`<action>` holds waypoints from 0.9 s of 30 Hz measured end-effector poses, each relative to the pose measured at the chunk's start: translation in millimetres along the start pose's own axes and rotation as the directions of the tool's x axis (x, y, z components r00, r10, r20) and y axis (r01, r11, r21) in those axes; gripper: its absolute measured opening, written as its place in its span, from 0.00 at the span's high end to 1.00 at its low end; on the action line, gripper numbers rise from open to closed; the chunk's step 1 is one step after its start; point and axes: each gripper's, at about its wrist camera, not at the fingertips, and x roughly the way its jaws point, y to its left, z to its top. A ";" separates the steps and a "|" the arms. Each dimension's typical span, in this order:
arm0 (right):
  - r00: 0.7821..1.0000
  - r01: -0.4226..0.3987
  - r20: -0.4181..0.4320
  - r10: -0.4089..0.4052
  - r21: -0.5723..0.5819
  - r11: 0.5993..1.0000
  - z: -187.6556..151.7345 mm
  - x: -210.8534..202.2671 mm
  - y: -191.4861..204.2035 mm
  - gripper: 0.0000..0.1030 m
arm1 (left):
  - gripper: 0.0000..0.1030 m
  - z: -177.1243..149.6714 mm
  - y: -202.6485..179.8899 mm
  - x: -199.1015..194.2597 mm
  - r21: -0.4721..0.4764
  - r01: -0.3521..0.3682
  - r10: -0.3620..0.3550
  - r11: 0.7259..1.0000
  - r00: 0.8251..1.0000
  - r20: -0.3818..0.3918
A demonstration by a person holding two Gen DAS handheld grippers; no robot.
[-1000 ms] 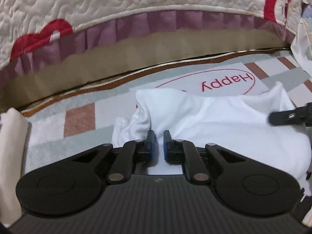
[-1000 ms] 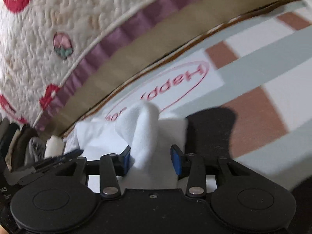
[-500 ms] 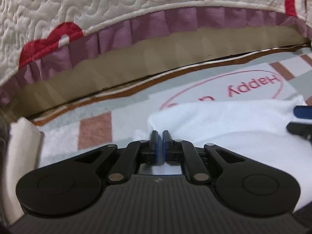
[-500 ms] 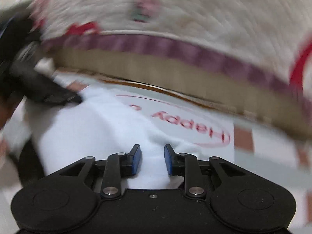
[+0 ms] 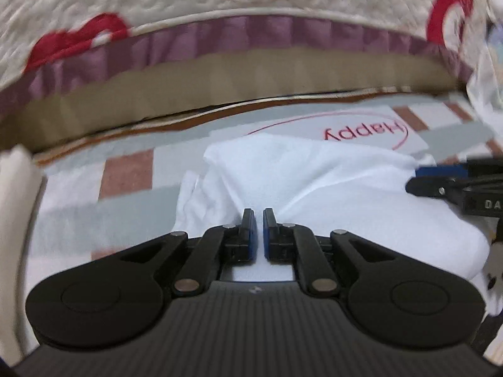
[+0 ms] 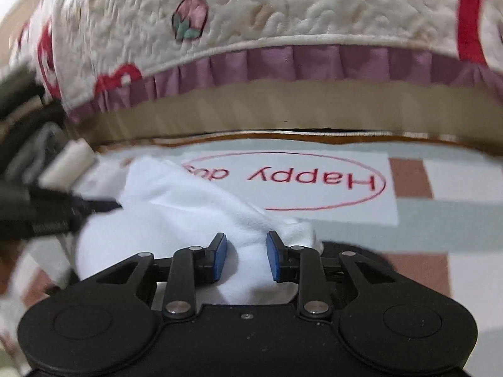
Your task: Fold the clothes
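Left hand-held gripper (image 5: 259, 220): clenched on white garment (image 5: 330, 185).
Right hand-held gripper (image 6: 244, 246): released, straddling garment fold.
Mat (image 6: 440, 220): beneath.

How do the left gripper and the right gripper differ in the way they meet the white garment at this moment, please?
The left gripper has its blue pads nearly together, pinching a thin ridge of the white garment; the right gripper stands wide apart, with a thick bunch of cloth lying loosely between its fingers. The left sits at the garment's left part, the right at its right end. Both are black with blue pads, over the checked mat.
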 end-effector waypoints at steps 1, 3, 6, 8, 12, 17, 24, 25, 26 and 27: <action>1.000 -0.019 0.005 0.019 0.020 1.000 -1.9 -0.9 -2.6 0.70 | 0.93 -5.7 1.6 -2.9 -0.024 -0.003 0.003 1.000 1.000 0.016; 0.999 -0.043 0.009 0.043 0.039 0.998 -2.9 -1.0 -5.4 0.70 | 0.93 -9.9 -3.2 -5.8 -0.014 -0.032 0.033 0.999 0.999 0.034; 0.999 -0.043 -0.012 0.043 0.007 0.999 5.1 2.3 -2.7 0.70 | 0.94 -12.3 -9.4 -8.7 -0.011 -0.080 0.081 0.997 0.996 0.048; 1.000 -0.024 -0.017 0.023 -0.059 0.998 15.9 4.8 3.9 0.70 | 0.94 -4.9 -13.2 -6.4 0.022 -0.103 0.102 0.994 0.994 0.032; 0.999 0.013 -0.048 -0.018 -0.108 0.994 25.4 20.0 3.2 0.71 | 0.94 12.1 -13.7 4.7 0.069 -0.128 0.128 0.989 0.992 -0.001; 1.000 -0.024 0.003 0.024 -0.001 1.000 33.7 -6.2 19.1 0.62 | 0.93 28.1 5.4 4.8 -0.075 -0.058 0.055 0.995 0.998 -0.043; 0.996 -0.034 -0.084 0.011 -0.275 0.961 -1.1 -23.7 81.3 0.57 | 0.76 8.4 -20.4 -45.2 0.051 -0.021 0.016 0.999 0.996 0.091; 0.997 -0.032 -0.081 0.012 -0.251 0.967 -5.3 -20.6 77.7 0.57 | 0.75 2.7 -26.8 -44.6 0.070 -0.018 0.014 0.997 0.998 0.058; 0.997 -0.032 -0.076 0.014 -0.232 0.972 -8.9 -18.6 74.1 0.57 | 0.74 -1.8 -30.3 -41.1 0.077 -0.040 0.038 0.996 0.999 0.027; 0.997 -0.043 -0.078 0.026 -0.232 0.972 -13.2 -16.5 72.6 0.57 | 0.73 -6.4 -33.7 -37.5 0.084 -0.061 0.061 0.995 0.998 -0.003</action>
